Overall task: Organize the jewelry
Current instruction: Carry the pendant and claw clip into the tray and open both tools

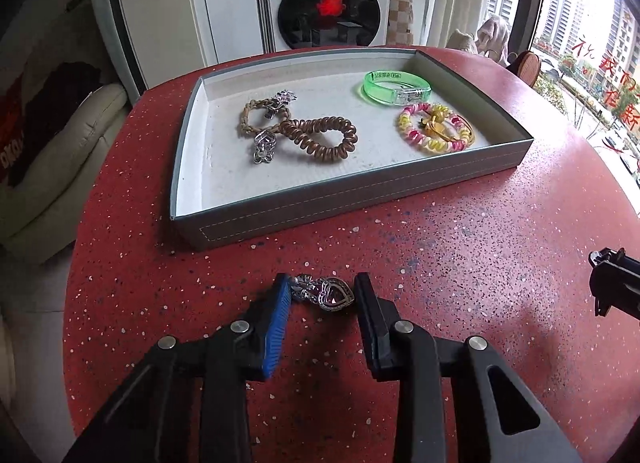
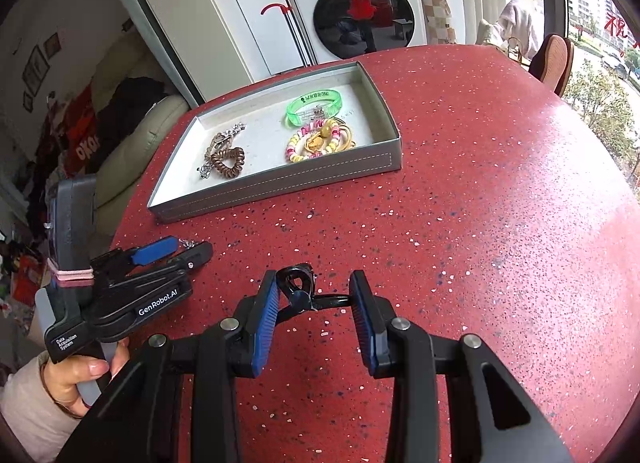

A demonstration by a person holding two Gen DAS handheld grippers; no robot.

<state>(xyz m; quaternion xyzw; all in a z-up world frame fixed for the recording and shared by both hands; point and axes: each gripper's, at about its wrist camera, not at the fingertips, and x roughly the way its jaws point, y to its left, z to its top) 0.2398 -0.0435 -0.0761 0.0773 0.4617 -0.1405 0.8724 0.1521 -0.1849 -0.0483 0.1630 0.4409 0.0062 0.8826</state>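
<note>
On the red speckled round tabletop point(image 1: 460, 247), just before the near wall of the shallow grey rectangular tray with a white lining point(image 1: 352, 191), lies a silver heart-shaped pendant with a purple stone point(image 1: 326, 293), its long axis running sideways across the left gripper point(image 1: 322, 295), the heart end toward the black right-hand finger. That gripper stands partly open around the pendant; the blue-padded finger point(image 1: 280, 303) appears to touch the chain end, though whether either finger presses it cannot be told. From the right wrist view the pendant is almost wholly hidden between those fingers. The right gripper point(image 2: 314, 295) is likewise partly open about a black plastic claw hair clip point(image 2: 298, 287), which leans against the left pad, its looped end pointing away from the camera; a firm grip cannot be confirmed. Inside the tray sit a brown spiral hair tie point(image 1: 320, 139), a braided tan band with silver charms point(image 1: 262, 117), a translucent green bangle point(image 1: 396, 87) and a pink-and-yellow coiled bracelet point(image 1: 436, 133).
</note>
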